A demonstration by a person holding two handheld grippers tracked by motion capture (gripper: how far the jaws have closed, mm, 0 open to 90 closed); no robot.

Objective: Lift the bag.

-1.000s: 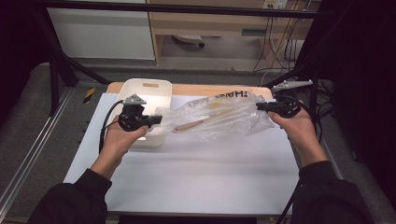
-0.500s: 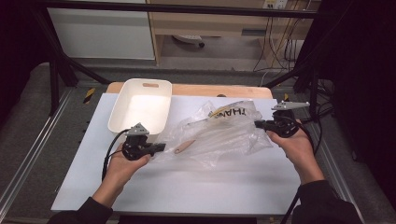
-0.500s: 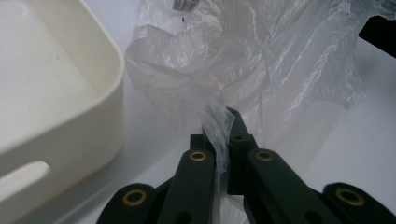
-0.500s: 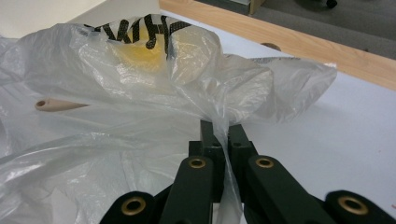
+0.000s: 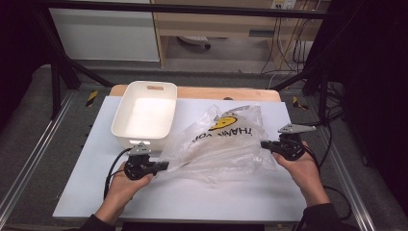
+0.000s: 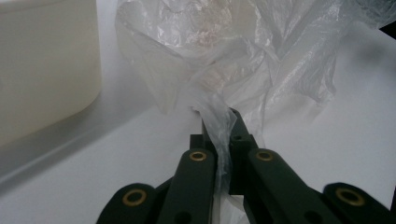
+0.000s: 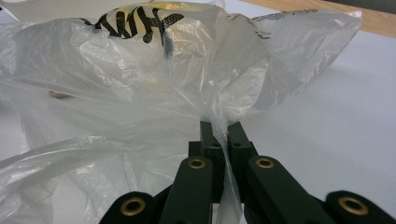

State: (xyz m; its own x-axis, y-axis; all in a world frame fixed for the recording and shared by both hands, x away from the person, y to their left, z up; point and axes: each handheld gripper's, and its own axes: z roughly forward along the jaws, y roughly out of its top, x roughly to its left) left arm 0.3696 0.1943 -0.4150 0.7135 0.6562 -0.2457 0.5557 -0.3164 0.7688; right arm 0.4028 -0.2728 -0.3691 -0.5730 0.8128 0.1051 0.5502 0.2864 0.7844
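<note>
A clear plastic bag [image 5: 219, 144] with a smiley print lies stretched across the white table [image 5: 192, 202] beside a white tub [image 5: 144, 115], its ends pinched in the closed left gripper [image 5: 162, 166] and right gripper [image 5: 264, 144]

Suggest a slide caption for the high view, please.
Both grippers, left gripper and right gripper, pinch a clear plastic bag beside a white bin.

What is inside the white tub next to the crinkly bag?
The white tub looks empty: its bare white bottom shows in the high view. Its near wall hides a strip of the bottom. The plastic bag lies beside it on the table, not inside.
</note>
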